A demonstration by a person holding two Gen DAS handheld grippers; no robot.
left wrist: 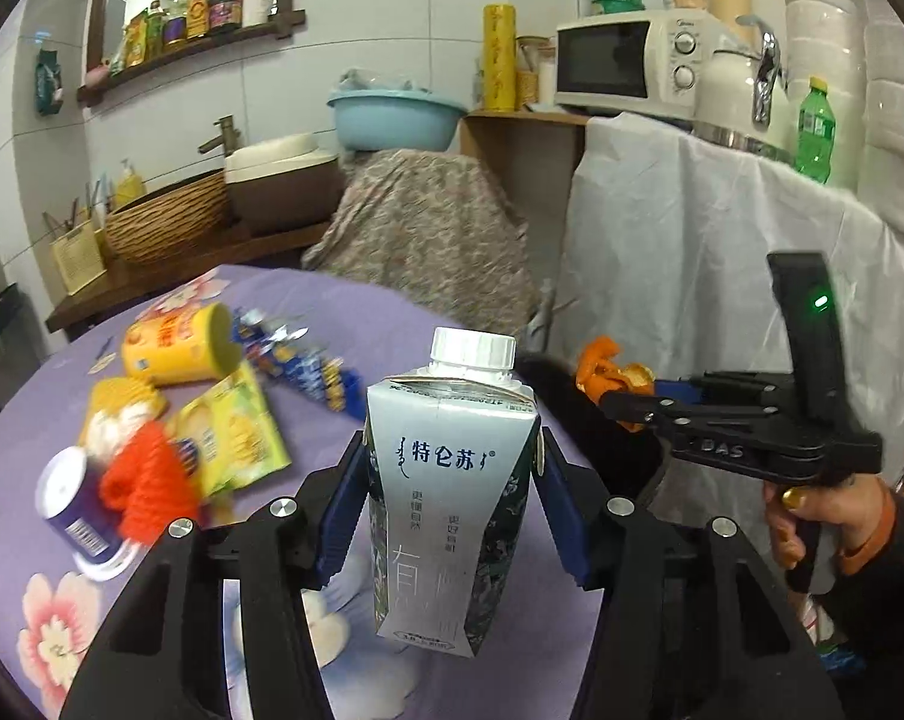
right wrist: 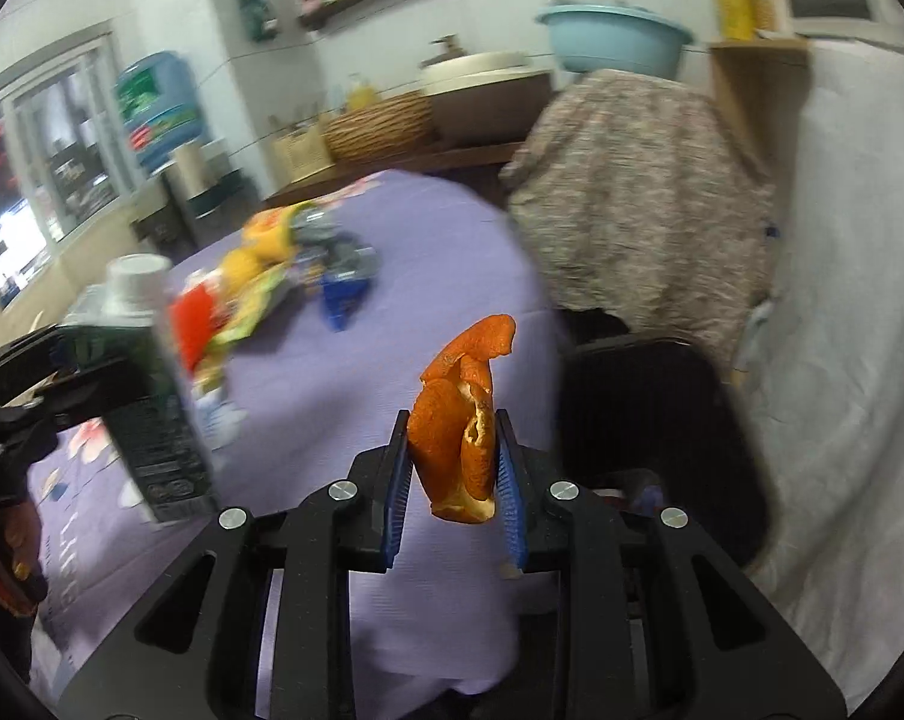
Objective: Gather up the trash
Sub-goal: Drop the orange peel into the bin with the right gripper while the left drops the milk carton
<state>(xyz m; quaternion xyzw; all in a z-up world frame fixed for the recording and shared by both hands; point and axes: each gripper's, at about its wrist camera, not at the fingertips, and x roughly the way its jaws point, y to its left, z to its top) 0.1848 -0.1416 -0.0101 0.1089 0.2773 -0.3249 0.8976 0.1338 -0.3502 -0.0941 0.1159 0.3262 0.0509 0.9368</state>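
Left fingers [left wrist: 452, 474] are clamped on a milk carton [left wrist: 449, 480], held upright above the purple bench [left wrist: 392, 324]. Right fingers [right wrist: 454, 480] pinch an orange peel [right wrist: 460, 420] up over a black bin [right wrist: 649, 420] beside the bench; wrappers [left wrist: 236, 432] lie further back

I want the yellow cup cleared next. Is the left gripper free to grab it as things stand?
Probably not. The left gripper is shut on the milk carton, so nothing else fits between its fingers. The yellow cup lies on its side, uncovered, on the purple tablecloth.

right gripper [right wrist: 452, 474] jaws clamp orange peel [right wrist: 460, 420] beside black bin [right wrist: 661, 420].
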